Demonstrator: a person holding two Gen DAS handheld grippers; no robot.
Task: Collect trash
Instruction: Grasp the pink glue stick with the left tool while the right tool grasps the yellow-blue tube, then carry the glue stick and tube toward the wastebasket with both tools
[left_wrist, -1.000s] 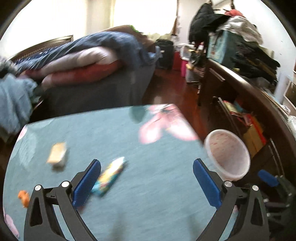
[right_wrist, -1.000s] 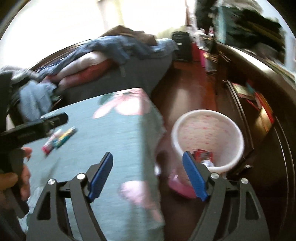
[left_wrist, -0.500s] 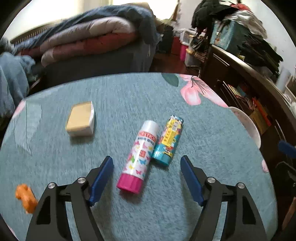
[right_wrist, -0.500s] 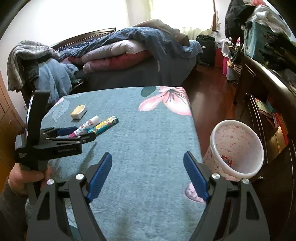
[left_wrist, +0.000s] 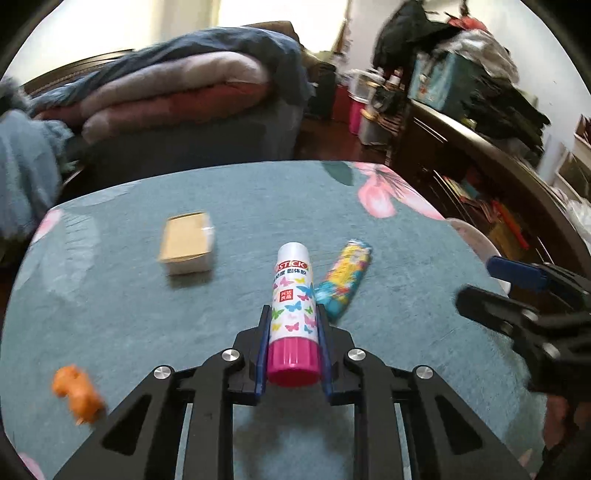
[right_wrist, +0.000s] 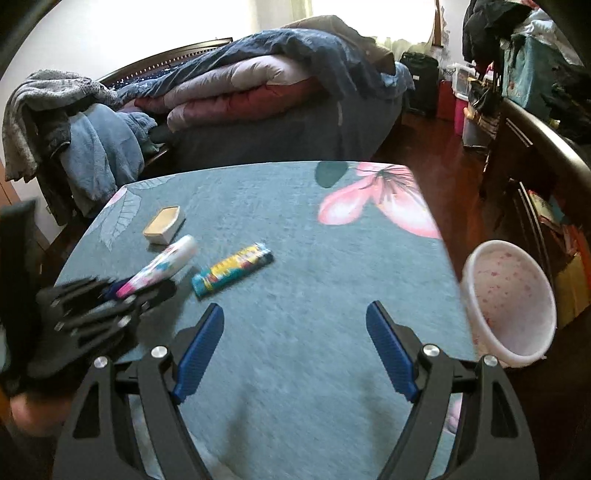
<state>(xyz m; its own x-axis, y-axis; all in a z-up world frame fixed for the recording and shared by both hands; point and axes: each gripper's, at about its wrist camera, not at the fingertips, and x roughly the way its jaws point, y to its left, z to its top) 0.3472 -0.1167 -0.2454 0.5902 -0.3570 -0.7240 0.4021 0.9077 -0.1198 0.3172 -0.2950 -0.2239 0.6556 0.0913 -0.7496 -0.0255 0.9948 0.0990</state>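
Note:
My left gripper (left_wrist: 291, 321) is shut on a white glue stick (left_wrist: 293, 299) with butterfly print and a pink base; it lies at table level, and whether it touches the cloth I cannot tell. It also shows in the right wrist view (right_wrist: 162, 267). A teal and yellow wrapper (left_wrist: 343, 280) lies just right of it, also in the right wrist view (right_wrist: 232, 269). A small tan box (left_wrist: 186, 242) lies further left. My right gripper (right_wrist: 295, 345) is open and empty above the table's near side. A pink-speckled trash bin (right_wrist: 513, 302) stands on the floor to the right.
The table (right_wrist: 295, 206) has a teal cloth with a pink flower. A small orange toy (left_wrist: 77, 393) lies near the table's left front. A bed piled with quilts (right_wrist: 258, 85) stands behind. A dark cluttered cabinet (right_wrist: 546, 147) runs along the right.
My left gripper has closed on the glue stick, which lay between its open fingers half a second ago. My right gripper has moved closer to the table's middle, still open.

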